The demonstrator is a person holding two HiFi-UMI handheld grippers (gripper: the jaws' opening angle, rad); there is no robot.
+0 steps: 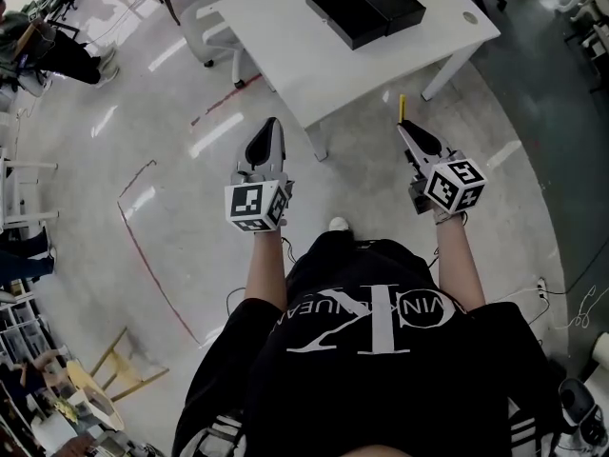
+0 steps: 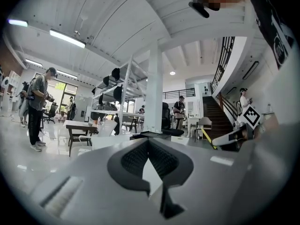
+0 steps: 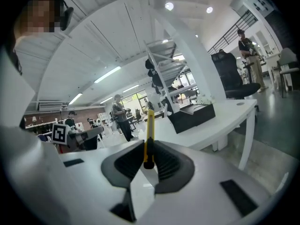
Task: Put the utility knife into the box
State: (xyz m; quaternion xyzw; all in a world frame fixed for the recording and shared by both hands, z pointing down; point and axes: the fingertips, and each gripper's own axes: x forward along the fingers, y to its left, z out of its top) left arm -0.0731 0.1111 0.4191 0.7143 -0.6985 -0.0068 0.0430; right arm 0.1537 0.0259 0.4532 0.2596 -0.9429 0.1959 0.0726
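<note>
Utility knife (image 3: 149,134): yellow body, pinched between the jaws of the right tool (image 3: 149,150). It stands up out of the ribbed pads, its dark lower end seated between them and its far end pointing away from the camera. In the head view we see only a short yellow stretch of it past the tip of that tool.

Box (image 1: 364,6): black and low, on the white tabletop (image 1: 285,41). From above we read it as two black parts lying side by side and touching. It is well apart from the knife. In the right gripper view it lies ahead and to the right of the blade's line, near the tabletop's edge.

Left tool (image 2: 148,143): jaws pressed together at the tips, nothing between them. It is held in the air beside the right tool, at about the same reach, the two well apart.

Position: both tools hang over the glossy floor (image 1: 190,150), short of the tabletop's near edge; the right one is the closer to it. Red tape lines (image 1: 143,246) run across the floor to the left.

Operator: bare forearms, black shirt with white print.
</note>
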